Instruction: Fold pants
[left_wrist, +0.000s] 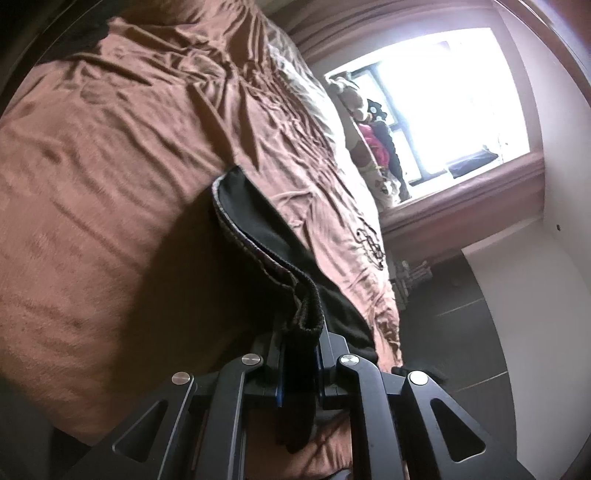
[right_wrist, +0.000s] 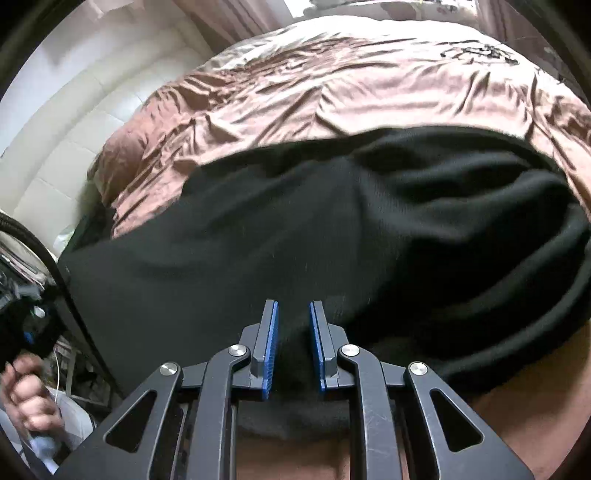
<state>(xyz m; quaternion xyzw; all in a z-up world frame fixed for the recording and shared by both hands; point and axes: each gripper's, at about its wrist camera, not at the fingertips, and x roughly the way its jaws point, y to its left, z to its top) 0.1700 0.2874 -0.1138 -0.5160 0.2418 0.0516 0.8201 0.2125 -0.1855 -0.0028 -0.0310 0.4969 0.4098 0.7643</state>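
Observation:
The black pants (left_wrist: 258, 221) hang lifted over the brown bed sheet (left_wrist: 110, 147), their ribbed waistband edge (left_wrist: 240, 240) running down into my left gripper (left_wrist: 299, 350). That gripper is shut on a bunch of the black cloth. In the right wrist view the pants (right_wrist: 332, 221) stretch wide across the bed in loose folds. My right gripper (right_wrist: 294, 321) is shut on their near edge, and dark cloth fills the narrow gap between its blue pads (right_wrist: 271, 343).
The wrinkled sheet (right_wrist: 332, 81) covers the whole bed. A bright window (left_wrist: 443, 92) with soft toys (left_wrist: 369, 122) on its sill lies past the bed, next to dark floor tiles (left_wrist: 454, 314). A white padded headboard (right_wrist: 74, 129) and a person's hand (right_wrist: 26, 391) are at the left.

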